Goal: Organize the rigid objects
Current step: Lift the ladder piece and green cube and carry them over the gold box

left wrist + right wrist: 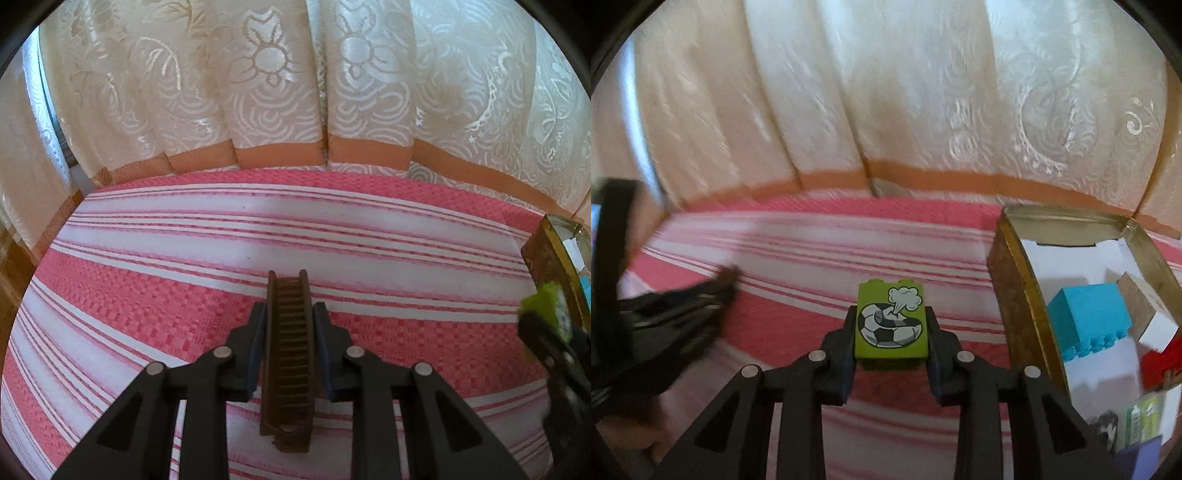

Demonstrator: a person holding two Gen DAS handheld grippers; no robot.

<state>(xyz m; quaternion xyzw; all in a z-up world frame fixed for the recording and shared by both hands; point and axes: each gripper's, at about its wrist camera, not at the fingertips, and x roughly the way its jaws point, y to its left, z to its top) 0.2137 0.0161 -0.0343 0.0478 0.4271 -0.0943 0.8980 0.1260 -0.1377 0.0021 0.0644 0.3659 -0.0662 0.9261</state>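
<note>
My left gripper (289, 314) is shut on a brown toy ladder piece (289, 354) that lies lengthwise between its fingers, above the pink striped cloth (147, 295). My right gripper (891, 317) is shut on a green brick with a soccer-ball picture (891, 323), held above the cloth left of an open metal tin (1012, 280). The tin holds a blue brick (1087, 314), a red brick (1161, 363), a wooden block (1137, 299) and other pieces. The right gripper with the green brick (546, 310) shows at the right edge of the left wrist view, beside the tin (546, 254).
A cream patterned curtain (295, 81) with an orange hem hangs along the table's far edge. The left gripper (683, 306) appears blurred at the left of the right wrist view. The table's left edge (55, 221) drops off near a window.
</note>
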